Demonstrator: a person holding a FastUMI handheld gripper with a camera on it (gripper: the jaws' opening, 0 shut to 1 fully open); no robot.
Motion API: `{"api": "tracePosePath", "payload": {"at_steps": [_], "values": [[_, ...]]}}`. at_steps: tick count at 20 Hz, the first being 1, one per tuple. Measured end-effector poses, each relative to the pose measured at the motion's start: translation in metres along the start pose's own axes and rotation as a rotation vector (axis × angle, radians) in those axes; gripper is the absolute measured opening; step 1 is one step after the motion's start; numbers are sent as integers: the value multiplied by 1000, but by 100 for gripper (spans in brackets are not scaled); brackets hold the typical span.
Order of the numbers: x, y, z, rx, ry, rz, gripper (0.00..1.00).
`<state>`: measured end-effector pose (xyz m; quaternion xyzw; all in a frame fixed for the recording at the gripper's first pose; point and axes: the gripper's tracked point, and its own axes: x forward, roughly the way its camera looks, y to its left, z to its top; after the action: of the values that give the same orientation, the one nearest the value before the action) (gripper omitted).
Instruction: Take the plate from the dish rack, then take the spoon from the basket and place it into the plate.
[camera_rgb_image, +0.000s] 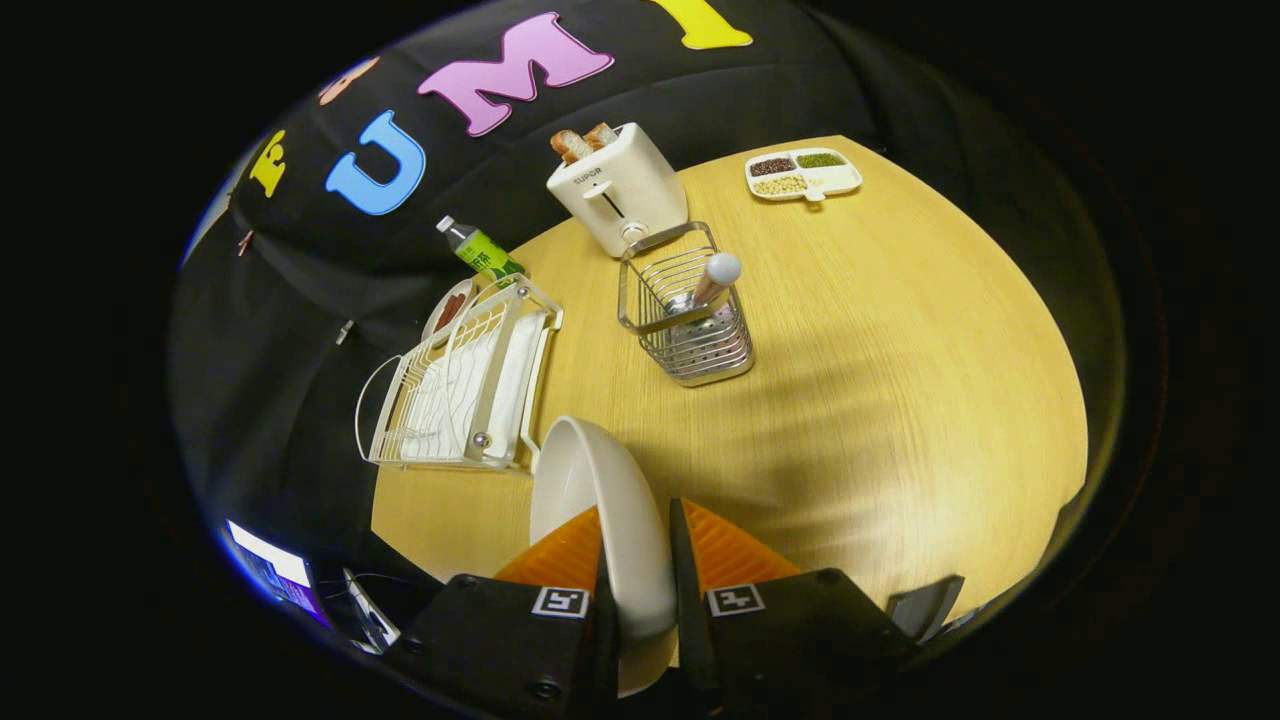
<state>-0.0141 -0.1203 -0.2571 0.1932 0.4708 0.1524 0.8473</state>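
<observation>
the jaws are clamped on the rim of the plate (600, 500), held on edge above the table (850, 400) beside the dish rack (460, 390), so it is carried clear; the spoon (715, 278) stands in the basket (690, 315) beyond.

My gripper (640, 560) pinches a plain white plate (600, 500). Table (900, 380) — pale wood grain. Dish rack (460, 390) cream; basket (690, 320), at twelve o'clock, silver wire; bottle (482, 252) green-labelled.

Spoon (712, 282) bowl hidden in basket (690, 320)
</observation>
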Motion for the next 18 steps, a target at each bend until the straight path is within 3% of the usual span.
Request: {"api": "tracePosePath", "payload": {"at_steps": [4,7,11,14,15,18], "values": [[31,-4,2,40,25,52,28],[42,-11,1,3,22,45,30],[45,-39,1,-118,-22,-52,40],[36,-47,15,-199,-104,-72,95],[34,-52,24,-228,-142,-95,99],[19,-46,54,-292,-275,-103,99]]}}
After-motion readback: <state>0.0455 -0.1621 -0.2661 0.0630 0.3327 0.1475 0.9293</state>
